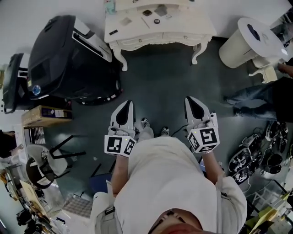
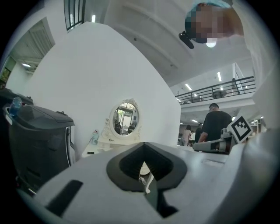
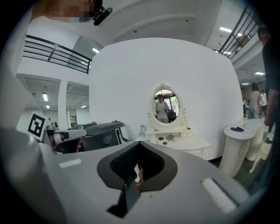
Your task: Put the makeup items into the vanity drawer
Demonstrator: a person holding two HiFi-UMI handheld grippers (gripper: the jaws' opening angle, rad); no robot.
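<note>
A cream vanity table (image 1: 158, 28) stands against the far wall, with small makeup items (image 1: 147, 13) lying on its top and its front drawers closed. The oval mirror (image 3: 166, 105) rises above it, with the vanity top (image 3: 183, 141) below. My left gripper (image 1: 123, 112) and right gripper (image 1: 196, 108) are held side by side over the dark floor, well short of the vanity. Both have their jaws closed with nothing between them. In the left gripper view the mirror (image 2: 125, 119) shows ahead over my left gripper (image 2: 144, 168). My right gripper (image 3: 136, 164) points toward the vanity.
A large black machine (image 1: 68, 55) stands left of the vanity. A white round pedestal (image 1: 247, 39) stands at the right, with a person's legs (image 1: 252, 96) near it. A cardboard box (image 1: 46, 114) and a chair (image 1: 43, 167) sit at the left; gear (image 1: 256, 155) lies at the right.
</note>
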